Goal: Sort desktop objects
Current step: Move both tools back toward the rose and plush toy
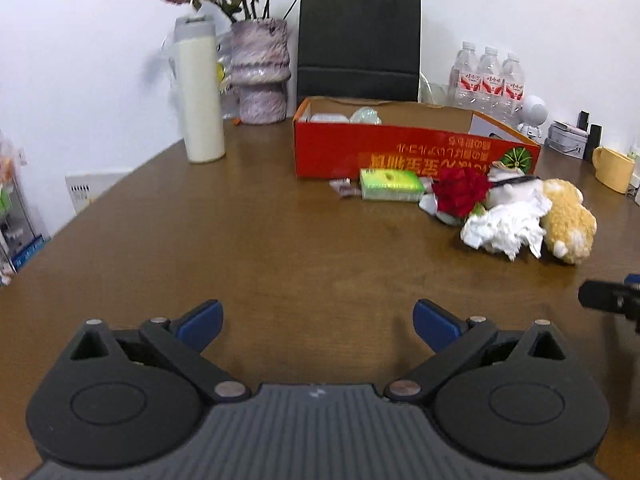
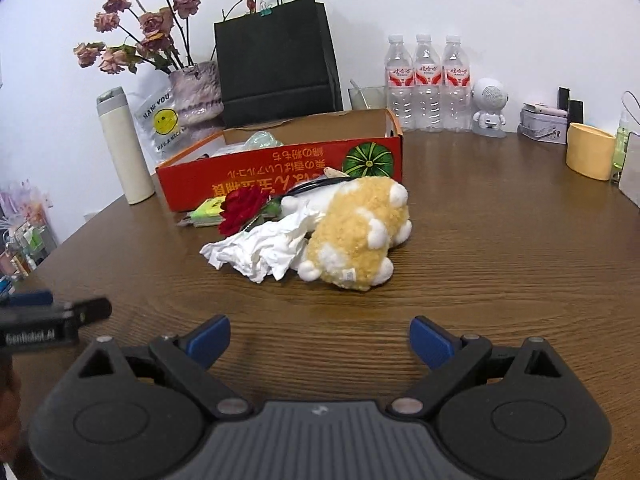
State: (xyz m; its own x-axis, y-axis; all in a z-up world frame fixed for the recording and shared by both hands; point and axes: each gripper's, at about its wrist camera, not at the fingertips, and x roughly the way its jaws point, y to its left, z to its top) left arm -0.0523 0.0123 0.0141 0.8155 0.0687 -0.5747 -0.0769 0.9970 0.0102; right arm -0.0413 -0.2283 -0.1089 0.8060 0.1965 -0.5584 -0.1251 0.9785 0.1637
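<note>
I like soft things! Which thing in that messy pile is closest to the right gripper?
The yellow plush toy; the crumpled tissue lies beside it, left of the right gripper.

Plush toy (image 2: 360, 232), tissue (image 2: 260, 252), rose (image 2: 242, 210) beside red box (image 2: 280, 172)

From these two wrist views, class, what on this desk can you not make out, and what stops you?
- Contents of the red box: both views, the front wall hides most of them.
- Black-and-white thing behind the plush toy: right view, covered by toy and crumpled tissue.
- Small wrappers beside the green packet: left view, blurred and too small.
- Left gripper and right gripper: open, empty.
</note>
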